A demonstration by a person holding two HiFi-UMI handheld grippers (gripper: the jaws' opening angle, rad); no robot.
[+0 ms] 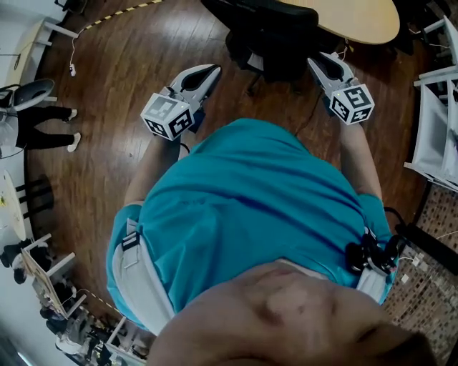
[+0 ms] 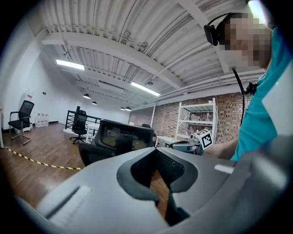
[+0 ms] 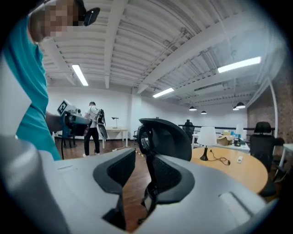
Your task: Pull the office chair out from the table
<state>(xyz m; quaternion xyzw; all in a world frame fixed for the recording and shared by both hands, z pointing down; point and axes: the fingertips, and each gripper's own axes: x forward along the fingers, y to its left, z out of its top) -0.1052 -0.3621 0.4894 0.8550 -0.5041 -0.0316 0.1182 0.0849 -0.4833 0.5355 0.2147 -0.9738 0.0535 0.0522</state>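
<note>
The black office chair (image 1: 275, 36) stands at the edge of the pale wooden table (image 1: 365, 21), ahead of both grippers. My left gripper (image 1: 212, 71) is left of the chair with its fingertips together and nothing held. In the left gripper view the chair's mesh back (image 2: 121, 137) is ahead and apart from the left gripper (image 2: 155, 151). My right gripper (image 1: 314, 62) is beside the chair's right edge. In the right gripper view the backrest (image 3: 167, 137) rises just past the right gripper (image 3: 141, 153). A gap shows between its pads, with floor and a strip of chair frame in it. Contact cannot be told.
A person (image 1: 43, 125) stands far left on the wooden floor. White shelving (image 1: 436, 129) lines the right side. Yellow-black tape (image 1: 122, 11) and a cable cross the floor. A lamp (image 3: 207, 137) stands on the table (image 3: 238, 167). More chairs (image 2: 22, 121) stand by the far wall.
</note>
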